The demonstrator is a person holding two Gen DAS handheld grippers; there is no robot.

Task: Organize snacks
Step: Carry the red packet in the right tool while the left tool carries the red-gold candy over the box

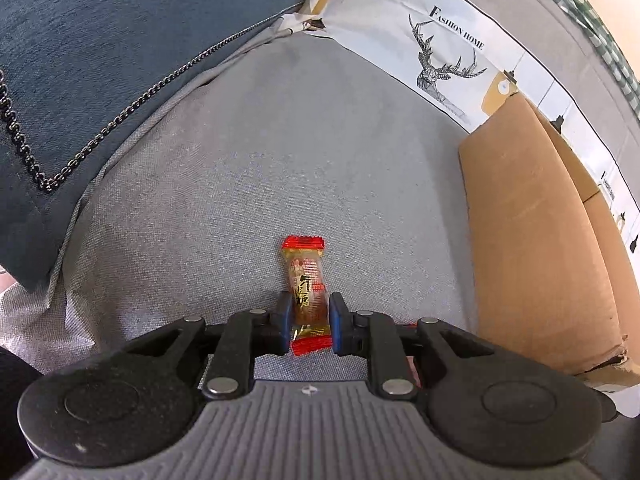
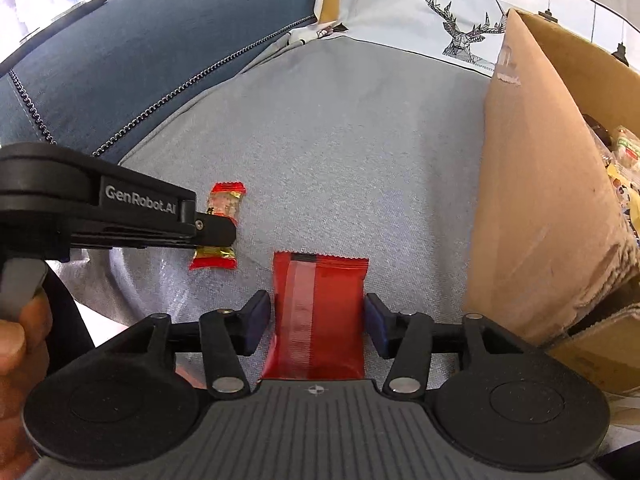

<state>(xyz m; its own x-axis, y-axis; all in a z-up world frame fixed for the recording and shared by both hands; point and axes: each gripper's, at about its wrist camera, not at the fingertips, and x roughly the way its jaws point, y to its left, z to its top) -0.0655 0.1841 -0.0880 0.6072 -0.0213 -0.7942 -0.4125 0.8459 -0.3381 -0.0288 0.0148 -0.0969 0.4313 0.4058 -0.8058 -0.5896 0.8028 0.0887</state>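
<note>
Sitting on a grey sofa cushion (image 2: 340, 140), a cardboard box (image 2: 552, 208) holds wrapped snacks (image 2: 624, 168); left claw (image 1: 310, 322) clamps a candy (image 1: 306, 280), right claw (image 2: 316, 320) stands apart around a red packet (image 2: 320, 312).

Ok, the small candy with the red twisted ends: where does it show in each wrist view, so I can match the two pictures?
Left wrist: small candy sits bottom centre, lengthwise between the left gripper's jaws.
Right wrist: same candy at middle left, partly hidden behind the left gripper reaching in from the left.
Shared landmark: the cardboard box at the right edge of both.
</note>
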